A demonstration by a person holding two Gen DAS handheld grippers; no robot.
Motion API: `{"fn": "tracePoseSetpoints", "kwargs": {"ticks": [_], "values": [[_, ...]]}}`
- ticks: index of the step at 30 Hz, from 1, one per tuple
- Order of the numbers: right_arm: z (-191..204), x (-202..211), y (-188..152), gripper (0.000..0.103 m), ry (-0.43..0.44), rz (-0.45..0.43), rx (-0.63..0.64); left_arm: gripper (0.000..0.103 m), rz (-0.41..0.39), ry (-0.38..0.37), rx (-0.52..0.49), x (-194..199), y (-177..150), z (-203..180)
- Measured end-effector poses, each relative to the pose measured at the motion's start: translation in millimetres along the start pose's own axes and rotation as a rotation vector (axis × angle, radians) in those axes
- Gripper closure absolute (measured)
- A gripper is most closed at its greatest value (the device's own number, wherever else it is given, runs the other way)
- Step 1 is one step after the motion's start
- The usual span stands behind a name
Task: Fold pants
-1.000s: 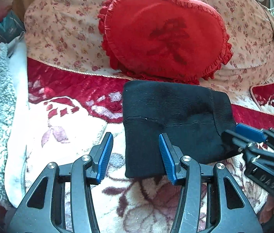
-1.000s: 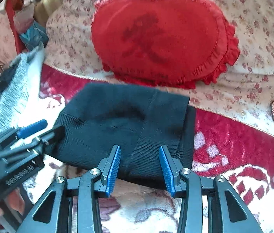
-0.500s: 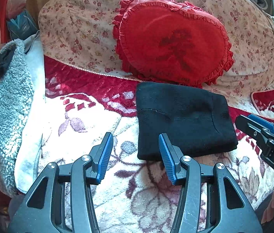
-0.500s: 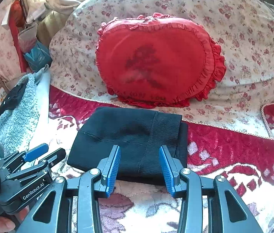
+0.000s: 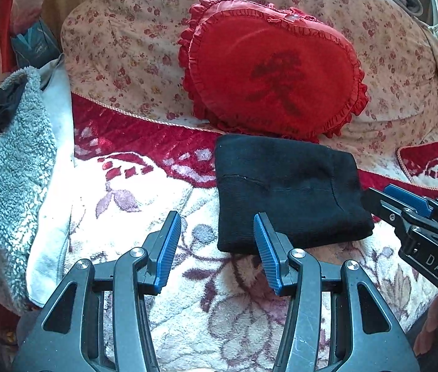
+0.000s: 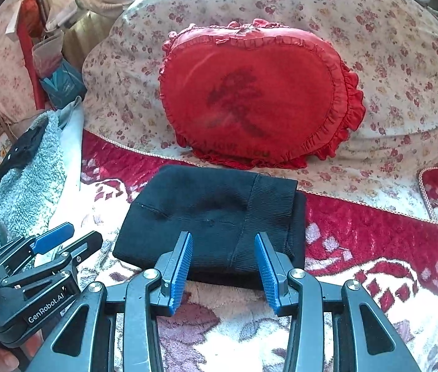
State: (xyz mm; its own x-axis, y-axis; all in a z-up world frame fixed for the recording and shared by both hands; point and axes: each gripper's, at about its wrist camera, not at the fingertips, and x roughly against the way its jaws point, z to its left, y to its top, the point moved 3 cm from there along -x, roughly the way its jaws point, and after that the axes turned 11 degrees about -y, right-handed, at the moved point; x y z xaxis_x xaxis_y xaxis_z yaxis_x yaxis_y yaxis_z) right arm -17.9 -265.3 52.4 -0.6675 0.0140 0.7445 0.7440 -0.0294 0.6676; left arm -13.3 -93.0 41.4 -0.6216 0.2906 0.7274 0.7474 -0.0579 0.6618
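Folded black pants [image 5: 287,192] are lying as a compact rectangle on the red-and-cream floral blanket [image 5: 144,192], their far edge sitting just in front of the red heart cushion [image 5: 274,68]. The bundle's long axis is running left to right across the scene; the ribbed waistband [image 6: 268,214] is forming its right-hand end.

The left gripper [image 5: 215,245] is hovering on the near side with its jaws standing apart and nothing between the blue pads; the bundle's near-left corner is lying just beyond its right finger. The right gripper [image 6: 223,263] is likewise released and empty, pointing down at the near edge by the waistband, so the pants are lying directly ahead of it and slightly to the right of its partner. Whether either fingertip is brushing the cloth is hard to judge through the fisheye, though both appear clear of it.

Judged from the neat stack, the folding is looking finished; any further tidying would be falling to the right gripper, which is centred more squarely on the near edge.
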Motion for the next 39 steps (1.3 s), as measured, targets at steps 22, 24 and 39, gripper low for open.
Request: {"fn": "tracePoseSetpoints", "kwargs": {"ticks": [22,24,39], "values": [[3.5,-14.2,0.6,0.062,0.006,0.035,0.019,0.055,0.015,0.001,-0.023,-8.6,0.5,-4.7],[4.2,-16.4,0.1,0.062,0.006,0.04,0.021,0.054,0.016,0.002,-0.027,-8.4,0.7,-4.9],[7.9,-20.2,-1.3,0.061,0.009,0.047,0.024,0.055,0.001,0.013,-0.058,-8.3,0.6,-7.4]]}}
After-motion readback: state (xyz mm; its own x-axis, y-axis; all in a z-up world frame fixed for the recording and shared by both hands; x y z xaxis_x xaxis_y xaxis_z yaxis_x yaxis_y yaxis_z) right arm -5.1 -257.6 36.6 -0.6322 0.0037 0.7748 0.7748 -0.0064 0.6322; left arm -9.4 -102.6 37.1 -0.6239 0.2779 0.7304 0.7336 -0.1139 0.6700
